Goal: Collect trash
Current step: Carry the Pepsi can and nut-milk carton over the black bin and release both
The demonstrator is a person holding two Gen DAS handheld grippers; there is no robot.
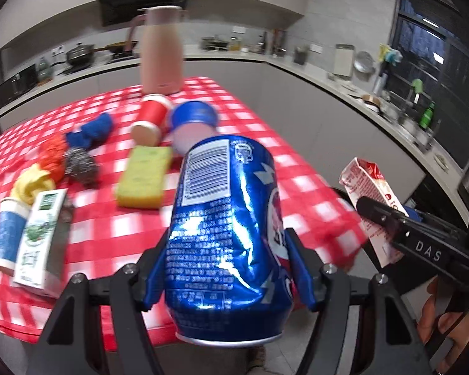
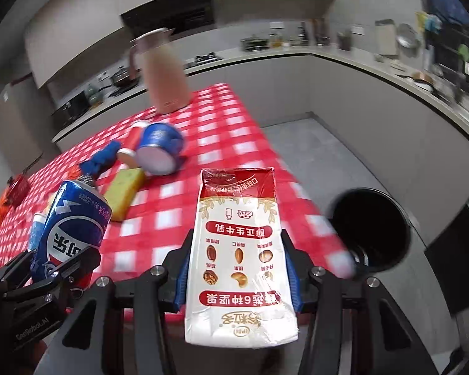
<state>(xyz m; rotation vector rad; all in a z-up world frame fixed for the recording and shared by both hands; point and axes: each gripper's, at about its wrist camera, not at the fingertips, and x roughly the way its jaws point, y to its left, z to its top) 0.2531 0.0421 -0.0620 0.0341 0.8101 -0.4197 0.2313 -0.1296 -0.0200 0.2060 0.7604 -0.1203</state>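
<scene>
Carrying 2 items to the bin [image 2: 370, 229]

Your left gripper [image 1: 225, 268] clamps the can [image 1: 225, 234], right gripper [image 2: 239, 268] clamps the carton [image 2: 239, 259]; next, release both over it.

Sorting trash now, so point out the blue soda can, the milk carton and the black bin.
blue soda can [image 1: 225, 218], left wrist view, label side.
milk carton [image 2: 239, 250], right wrist view, front panel.
black bin [image 2: 405, 218], right wrist view, rim.

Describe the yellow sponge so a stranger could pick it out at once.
Start at the red-checked table and the tall pink jug at its far end. In front of the jug lie a red cup and a blue cup on their sides; the sponge lies flat just nearer than them. It is the only yellow rectangular block, with a greenish top, beside the grey steel scourer.
</scene>
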